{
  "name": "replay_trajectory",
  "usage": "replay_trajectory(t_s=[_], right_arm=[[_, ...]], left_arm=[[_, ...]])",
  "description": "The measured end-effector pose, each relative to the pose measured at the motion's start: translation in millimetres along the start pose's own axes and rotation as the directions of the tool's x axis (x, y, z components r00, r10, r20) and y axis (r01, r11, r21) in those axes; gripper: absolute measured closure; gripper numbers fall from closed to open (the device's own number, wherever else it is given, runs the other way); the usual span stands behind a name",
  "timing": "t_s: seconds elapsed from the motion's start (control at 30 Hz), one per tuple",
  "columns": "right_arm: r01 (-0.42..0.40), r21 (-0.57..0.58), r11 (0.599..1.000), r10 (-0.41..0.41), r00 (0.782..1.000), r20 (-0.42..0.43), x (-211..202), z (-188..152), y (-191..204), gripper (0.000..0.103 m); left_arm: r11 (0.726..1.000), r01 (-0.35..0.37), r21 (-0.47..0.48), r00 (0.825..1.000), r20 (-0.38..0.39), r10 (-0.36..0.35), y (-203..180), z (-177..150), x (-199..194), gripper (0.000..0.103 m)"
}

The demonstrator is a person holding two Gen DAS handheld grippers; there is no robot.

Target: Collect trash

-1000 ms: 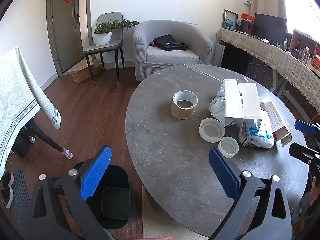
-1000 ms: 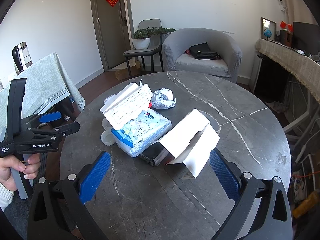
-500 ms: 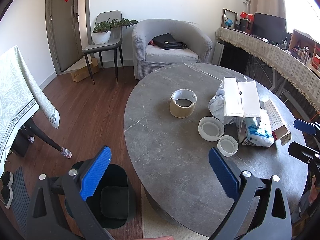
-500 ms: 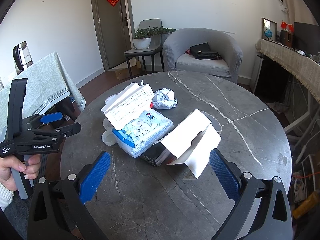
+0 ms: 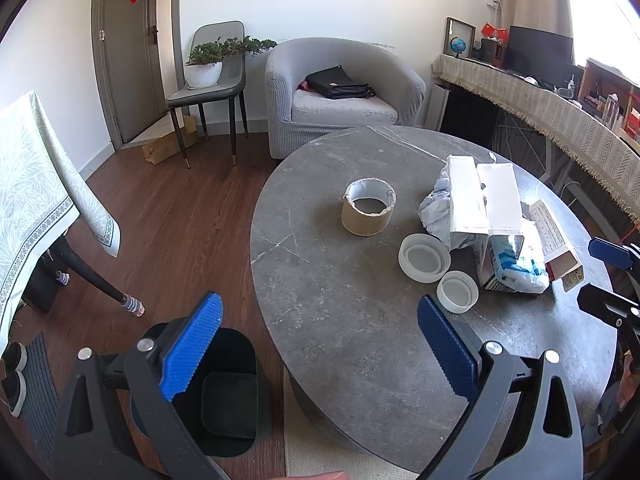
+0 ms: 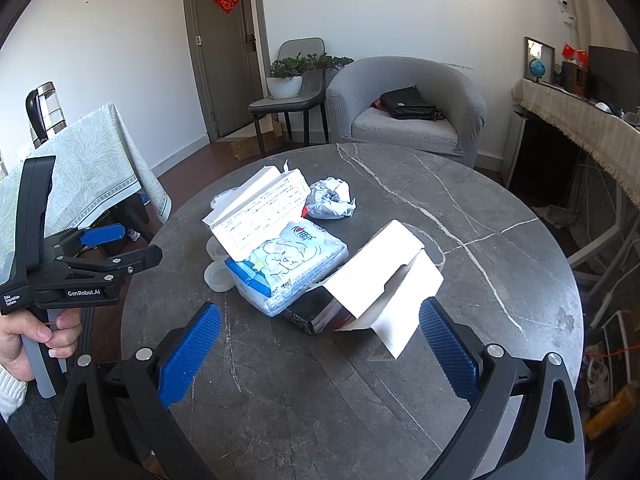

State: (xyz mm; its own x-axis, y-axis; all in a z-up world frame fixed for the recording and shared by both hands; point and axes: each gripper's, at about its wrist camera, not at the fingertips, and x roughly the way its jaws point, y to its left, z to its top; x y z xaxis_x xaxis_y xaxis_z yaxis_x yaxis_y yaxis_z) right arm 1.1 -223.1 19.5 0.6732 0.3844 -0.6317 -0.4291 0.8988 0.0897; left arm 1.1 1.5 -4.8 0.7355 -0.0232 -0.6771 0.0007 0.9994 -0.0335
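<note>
Left wrist view: left gripper gapes wide over the round table, holding nothing.
Right gripper, equally wide, faces the open white box and tissue pack; possibly crumpled paper behind; black bin on the floor.

Round grey table: near and left parts bare, open passage across it. Cardboard tape ring stands alone mid-table, free room all around it. Clutter bunched at the right: two white lids side by side, crumpled plastic, open white box, tissue pack, all touching or just beside one another, no gap to slip between.

From the right wrist view, an opened carton with its flap raised blocks the near side of the pile; far and right tabletop bare.

Black bin on the floor, left of the table edge, mouth unobstructed from above. Draped table crowds the far left.
</note>
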Motion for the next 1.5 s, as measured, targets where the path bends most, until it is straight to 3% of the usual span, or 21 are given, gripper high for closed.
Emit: replay_trajectory(t_s=[0.9,1.0,1.13,1.33,1.5], right_arm=[[0.001,-0.001,1.0,-0.001,1.0,-0.004,0,1,-4,0.003],[-0.001,0.003,1.0,0.001,1.0,-0.01,0,0,-5,0.003],[-0.004,0.014,1.0,0.004,1.0,-0.014,1,-1,-7,0.003],[-0.025,0.044,0.999,0.025,1.0,0.007,-2,0,-14,0.003],[-0.039,0.06,0.997,0.038,0.999,0.013,0,1,-18,0.003]], left_arm=[[1.0,0.02,0.004,1.0,0.0,-0.02,1,2,0,0.003],[0.995,0.094,0.018,0.995,0.019,-0.094,0,3,-5,0.004],[0.987,0.142,0.081,0.985,0.086,-0.149,-11,11,-15,0.004],[0.946,0.296,0.13,0.941,0.132,-0.312,-24,34,-17,0.004],[0.923,0.37,0.102,0.923,0.074,-0.378,-34,48,6,0.008]])
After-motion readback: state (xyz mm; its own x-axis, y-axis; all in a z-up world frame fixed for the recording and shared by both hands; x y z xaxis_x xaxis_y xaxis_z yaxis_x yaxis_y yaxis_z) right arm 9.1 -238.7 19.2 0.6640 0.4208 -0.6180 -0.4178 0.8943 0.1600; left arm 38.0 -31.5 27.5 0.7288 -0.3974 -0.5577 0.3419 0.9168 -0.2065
